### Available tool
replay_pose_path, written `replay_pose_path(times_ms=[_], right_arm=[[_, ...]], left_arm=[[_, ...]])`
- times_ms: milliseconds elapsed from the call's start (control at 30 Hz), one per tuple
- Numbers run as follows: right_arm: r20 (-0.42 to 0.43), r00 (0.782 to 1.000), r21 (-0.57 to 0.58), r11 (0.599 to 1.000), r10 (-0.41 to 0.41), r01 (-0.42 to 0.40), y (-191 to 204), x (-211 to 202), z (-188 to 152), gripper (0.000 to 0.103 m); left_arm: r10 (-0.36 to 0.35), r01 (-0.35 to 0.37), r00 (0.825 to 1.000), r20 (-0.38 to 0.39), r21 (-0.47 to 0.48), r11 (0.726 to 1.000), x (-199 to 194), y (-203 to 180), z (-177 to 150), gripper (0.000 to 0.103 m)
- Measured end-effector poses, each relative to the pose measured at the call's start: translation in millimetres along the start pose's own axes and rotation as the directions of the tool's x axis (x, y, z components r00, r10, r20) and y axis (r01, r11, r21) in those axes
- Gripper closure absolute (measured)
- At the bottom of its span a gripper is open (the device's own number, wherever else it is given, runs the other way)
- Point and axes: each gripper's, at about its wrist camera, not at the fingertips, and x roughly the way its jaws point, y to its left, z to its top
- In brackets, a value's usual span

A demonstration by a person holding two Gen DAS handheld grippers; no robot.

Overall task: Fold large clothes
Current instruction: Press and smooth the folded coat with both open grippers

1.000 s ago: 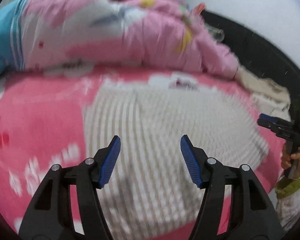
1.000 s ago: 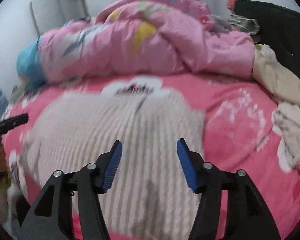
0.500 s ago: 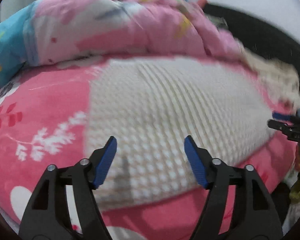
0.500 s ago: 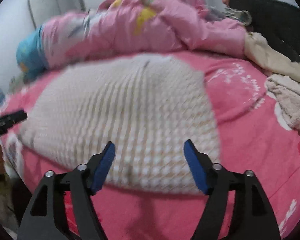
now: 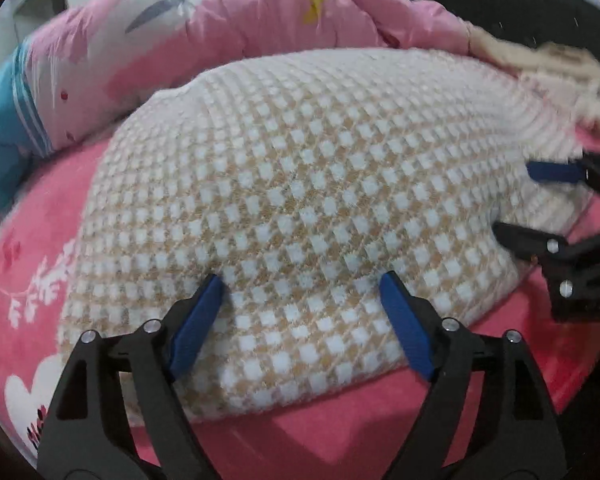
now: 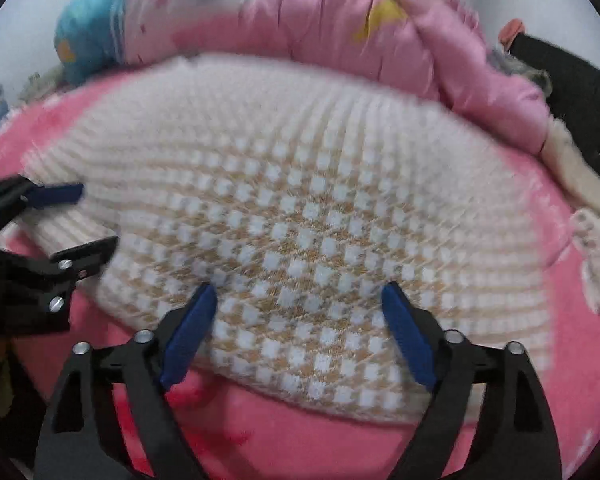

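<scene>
A large cream and tan checked knit garment (image 5: 300,184) lies spread flat on a pink bed cover (image 5: 32,280). My left gripper (image 5: 302,280) hovers over the garment's near edge, its jaws opening, nothing pressed between the blue pads. In the right wrist view the same garment (image 6: 300,216) fills the middle, and my right gripper (image 6: 298,290) hangs over its near hem, jaws opening and nothing gripped. The right gripper (image 5: 540,200) shows at the right edge of the left wrist view. The left gripper (image 6: 72,216) shows at the left edge of the right wrist view.
A bunched pink quilt (image 5: 260,12) with a blue end (image 5: 0,140) lies along the far side of the bed. Cream fleece clothes (image 6: 592,240) sit at the right. A dark headboard or sofa (image 6: 580,80) stands behind them.
Both grippers have moved toward the garment's near edge and lower, so the knit now fills each view. Both pairs of jaws stand wider than before.
</scene>
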Motion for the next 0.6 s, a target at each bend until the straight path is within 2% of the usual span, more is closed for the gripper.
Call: replay_pose_path(times_ms=[67, 100, 133, 200, 233, 300, 333, 367, 400, 500, 567, 600], right_arm=[[-0.016, 0.999, 0.011, 1.0, 0.029, -0.029, -10, -17, 14, 0.019], [0.007, 1.0, 0.011, 1.0, 0.028, -0.028, -15, -24, 22, 0.019], [0.063, 0.998, 0.01, 1.0, 0.006, -0.007, -23, -35, 35, 0.019], [0.107, 0.994, 0.037, 0.999, -0.033, 0.029, -36, -39, 56, 0.019], [0.123, 0.992, 0.067, 0.997, -0.034, 0.026, -47, -32, 69, 0.019], [0.091, 0.995, 0.102, 0.994, -0.05, 0.04, -61, -3, 80, 0.019], [0.019, 0.999, 0.119, 0.992, -0.038, 0.036, -66, 27, 78, 0.019], [-0.035, 0.999, 0.133, 0.991, 0.004, 0.0, -68, 52, 75, 0.014], [-0.035, 0.999, 0.141, 0.99, 0.025, -0.02, -71, 63, 69, 0.013], [-0.031, 0.999, 0.108, 0.994, 0.022, -0.018, -71, 48, 73, 0.013], [-0.01, 1.0, 0.111, 0.994, 0.015, -0.013, -72, 35, 86, 0.013], [0.017, 1.0, 0.121, 0.993, 0.008, -0.01, -75, 31, 98, 0.013]], left_arm=[[-0.009, 0.009, 1.0, 0.003, -0.005, 1.0, -15, 1, 9, 0.025], [-0.026, 0.027, 1.0, 0.014, -0.012, 1.0, -22, 2, 13, 0.026], [-0.045, 0.046, 0.998, 0.05, -0.014, 0.999, -30, 8, 23, 0.025], [-0.03, 0.032, 0.995, 0.095, -0.018, 0.999, -31, 15, 50, 0.025], [-0.036, 0.039, 0.995, 0.091, -0.034, 0.999, -26, 17, 61, 0.025], [-0.077, 0.082, 0.995, 0.059, -0.1, 0.992, 0, 28, 78, 0.025], [-0.107, 0.107, 0.994, 0.013, -0.144, 0.984, 21, 34, 80, 0.019], [-0.138, 0.133, 0.99, -0.019, -0.167, 0.977, 40, 37, 77, 0.017], [-0.148, 0.142, 0.989, -0.02, -0.17, 0.975, 48, 38, 74, 0.016], [-0.116, 0.115, 0.993, 0.001, -0.102, 0.988, 37, 28, 71, 0.018], [-0.155, 0.154, 0.988, 0.006, -0.123, 0.98, 25, 32, 82, 0.018], [-0.166, 0.17, 0.985, 0.039, -0.142, 0.975, 21, 38, 95, 0.018]])
